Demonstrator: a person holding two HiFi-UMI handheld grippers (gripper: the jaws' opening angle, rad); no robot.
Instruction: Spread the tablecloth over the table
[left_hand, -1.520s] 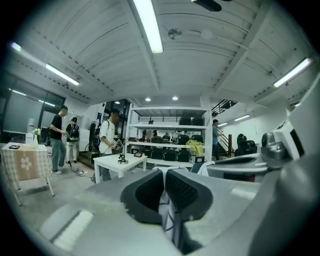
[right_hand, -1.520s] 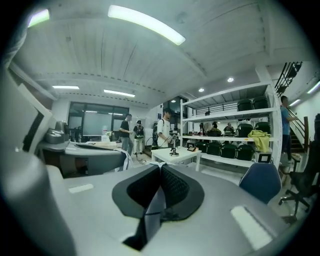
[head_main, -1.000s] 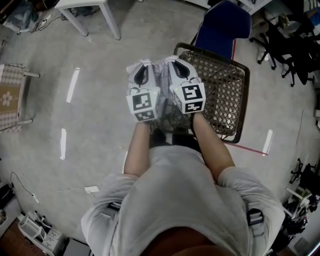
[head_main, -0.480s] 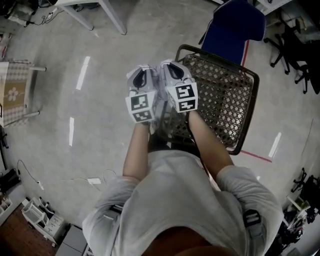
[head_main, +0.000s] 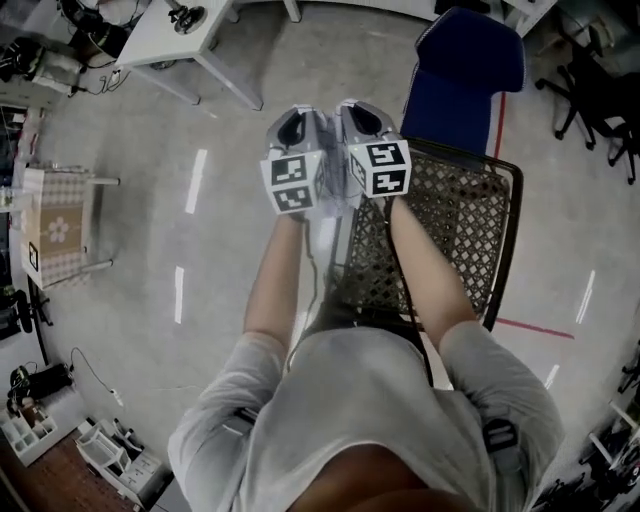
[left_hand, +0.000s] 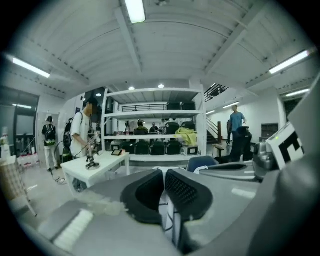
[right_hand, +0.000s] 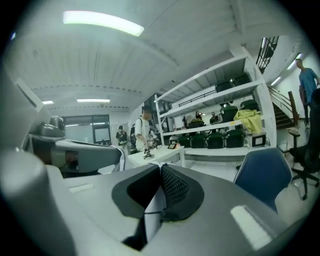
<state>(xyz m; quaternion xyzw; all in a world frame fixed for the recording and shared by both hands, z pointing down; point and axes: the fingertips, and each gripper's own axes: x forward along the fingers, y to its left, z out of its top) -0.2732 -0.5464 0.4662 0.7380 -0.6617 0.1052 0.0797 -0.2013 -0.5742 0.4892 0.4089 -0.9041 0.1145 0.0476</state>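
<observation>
I hold both grippers side by side at chest height, pointing forward. The tablecloth (head_main: 321, 238), white with thin dark lines, hangs down bunched between and below them. My left gripper (head_main: 298, 116) is shut on a fold of the tablecloth (left_hand: 168, 216), which shows as a white strip pinched between its black pads (left_hand: 186, 192). My right gripper (head_main: 361, 107) is likewise shut on an edge of the tablecloth (right_hand: 152, 216) that drops below its pads (right_hand: 174, 189). A white table (head_main: 183, 40) stands ahead to the left, seen too in the left gripper view (left_hand: 95, 167).
A dark wire-mesh basket (head_main: 503, 240) stands at my right, with a blue chair (head_main: 465, 70) beyond it. A small table with a checked cloth (head_main: 55, 225) is far left. Shelves (left_hand: 155, 125) and people, one by the white table (left_hand: 81, 131), are ahead. Office chairs crowd the top right.
Both grippers, still together with the cloth, have shifted up the picture and a little right. The view has swung: the white table has come nearer, and the basket now lies close at my right.
</observation>
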